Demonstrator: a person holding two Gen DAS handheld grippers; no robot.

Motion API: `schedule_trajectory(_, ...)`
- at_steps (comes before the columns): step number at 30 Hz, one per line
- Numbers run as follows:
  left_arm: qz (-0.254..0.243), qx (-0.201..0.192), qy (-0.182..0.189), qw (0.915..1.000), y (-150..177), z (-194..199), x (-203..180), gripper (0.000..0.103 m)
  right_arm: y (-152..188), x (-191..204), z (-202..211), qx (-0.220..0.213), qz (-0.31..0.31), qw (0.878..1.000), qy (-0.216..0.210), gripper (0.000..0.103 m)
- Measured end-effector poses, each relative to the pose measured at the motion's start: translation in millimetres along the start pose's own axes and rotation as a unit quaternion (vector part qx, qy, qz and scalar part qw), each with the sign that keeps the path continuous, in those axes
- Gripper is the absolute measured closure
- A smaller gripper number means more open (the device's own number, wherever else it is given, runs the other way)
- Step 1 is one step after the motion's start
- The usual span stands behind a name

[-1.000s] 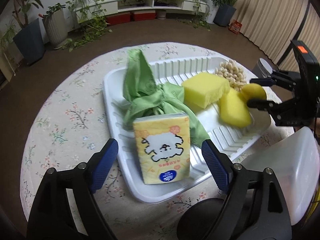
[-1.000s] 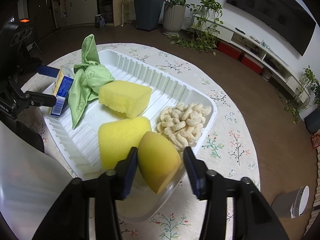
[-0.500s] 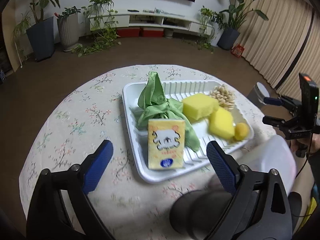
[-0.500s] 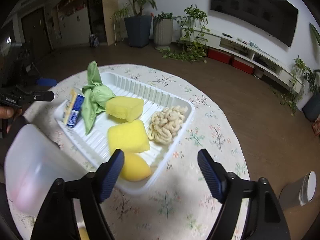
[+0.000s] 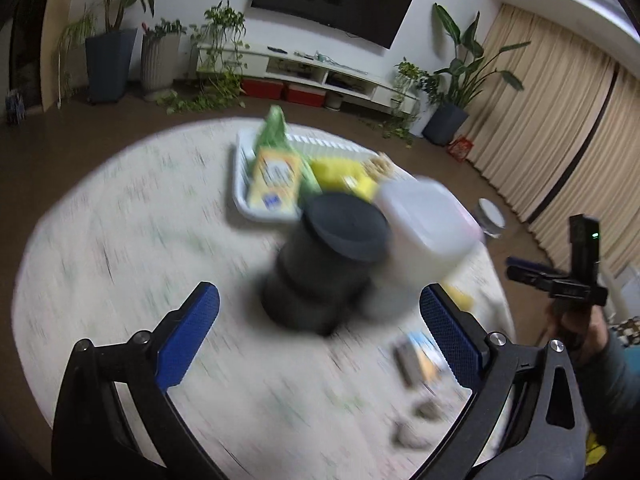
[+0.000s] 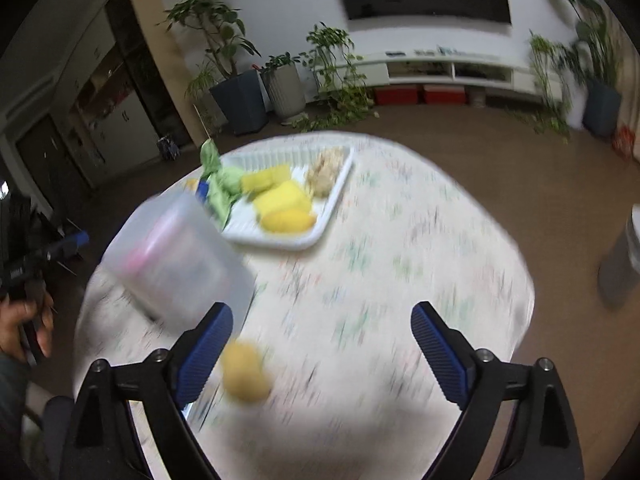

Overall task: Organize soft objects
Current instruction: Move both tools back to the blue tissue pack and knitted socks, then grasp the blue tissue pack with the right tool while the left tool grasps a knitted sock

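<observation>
The white ribbed tray (image 5: 240,184) lies far across the round table and holds a yellow tissue pack (image 5: 274,178), a green cloth (image 5: 274,128) and yellow sponges (image 5: 336,168). My left gripper (image 5: 318,336) hangs well back from it. Its jaws are opening, with nothing between the pads. In the right wrist view the tray (image 6: 320,236) shows the sponges (image 6: 280,196), a rounded yellow piece (image 6: 288,220), the cloth (image 6: 218,184) and a beige pile (image 6: 326,168). My right gripper (image 6: 322,356) is also opening and holds nothing. A blurred yellow lump (image 6: 244,376) lies on the tablecloth by its left finger.
A black cylinder (image 5: 328,264) and a translucent plastic tub (image 5: 424,232) stand between my left gripper and the tray. A small packet (image 5: 420,356) and grey bits (image 5: 412,424) lie near the front edge. A grey bin (image 6: 624,260) stands on the floor. Both views are motion-blurred.
Both grippers have pulled back from the tray and spread wider. The right one let go of the rounded yellow piece, which stays in the tray. The tissue pack stays there too.
</observation>
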State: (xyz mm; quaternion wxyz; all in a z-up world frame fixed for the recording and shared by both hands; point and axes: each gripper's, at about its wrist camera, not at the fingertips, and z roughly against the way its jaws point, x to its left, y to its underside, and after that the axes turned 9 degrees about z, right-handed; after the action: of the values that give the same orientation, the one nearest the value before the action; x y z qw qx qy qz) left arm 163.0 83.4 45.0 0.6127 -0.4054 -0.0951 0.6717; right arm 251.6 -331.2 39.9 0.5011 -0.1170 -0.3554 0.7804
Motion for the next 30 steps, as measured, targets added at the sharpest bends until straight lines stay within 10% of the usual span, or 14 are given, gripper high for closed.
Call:
schedule_trajectory(13,-0.054,0.053,0.005,0.9971,138.4,-0.6,-70.8,0.0,84.2,92.8,26.6,0.014,0.011,1.0,-0.025,0.001)
schedule_trajectory(30,-0.159,0.116,-0.03,0.9801,139.8,-46.8,-81.7,0.0,76.5,112.8,-4.2,0.058,0.003,0.998,-0.037,0.001)
